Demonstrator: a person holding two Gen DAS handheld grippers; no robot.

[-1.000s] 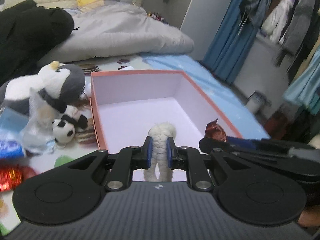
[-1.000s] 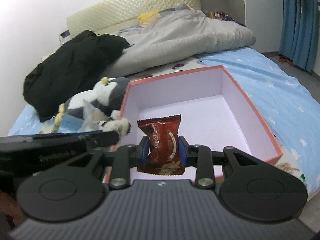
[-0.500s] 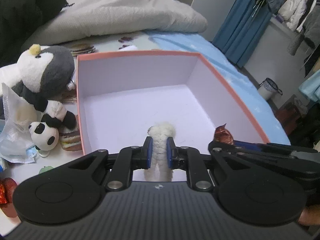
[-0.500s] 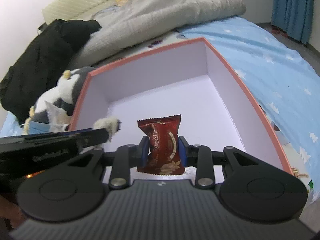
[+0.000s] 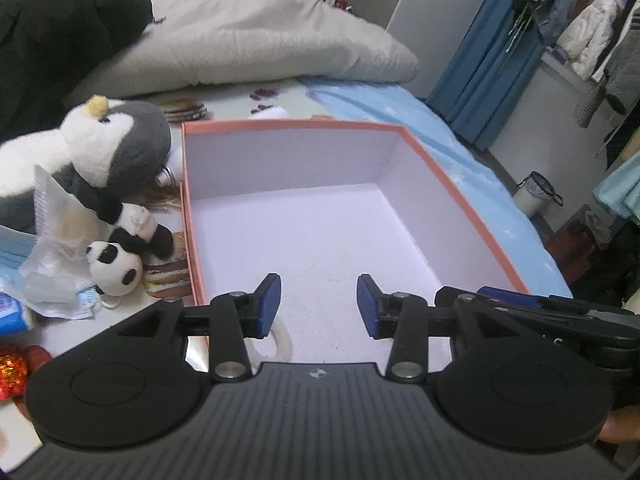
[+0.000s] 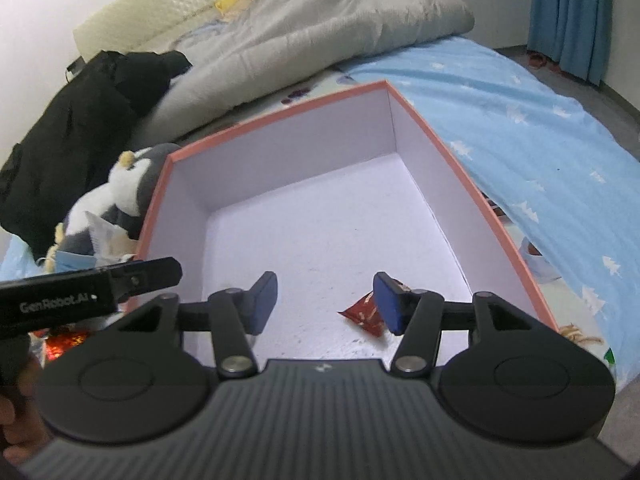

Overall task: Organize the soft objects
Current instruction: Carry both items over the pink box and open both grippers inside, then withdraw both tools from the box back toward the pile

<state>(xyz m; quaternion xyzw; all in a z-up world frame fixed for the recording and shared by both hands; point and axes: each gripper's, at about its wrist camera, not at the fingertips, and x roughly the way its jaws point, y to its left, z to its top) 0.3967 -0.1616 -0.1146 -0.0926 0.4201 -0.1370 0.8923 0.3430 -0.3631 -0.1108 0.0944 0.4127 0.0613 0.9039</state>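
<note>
Now that both grippers hang over the box [image 5: 460, 196], the risks are small but real; the left gripper [image 5: 318, 304] has just been opening and its jaws stand apart with nothing between them; the white fluffy toy [image 5: 276, 340] lies on the box floor just under the left jaw, near the front wall, and a jaw could catch on it if the hand dips lower. The right gripper [image 6: 326, 302] has just been opening too, and its jaws stand apart; the red snack packet [image 6: 364, 314] lies on the box floor right by the right jaw, and I cannot tell if it touches the pad; it could stick and get lifted out again when the hand pulls back. Both grippers sit very close side by side, so they could bump when they go for the next things; a bump on the box wall could also push the box along the bed [image 6: 540, 140].

Counting what shows: one box; one white fluffy toy and one red snack packet inside it; beside the box, one penguin toy [image 5: 104, 148], one small panda toy [image 5: 114, 268], one clear plastic bag [image 5: 52, 248], and some shiny red sweets [image 5: 16, 368], too cut off to count; one grey quilt [image 5: 248, 44] and one black coat [image 5: 60, 28] lie further back on the bed.
</note>
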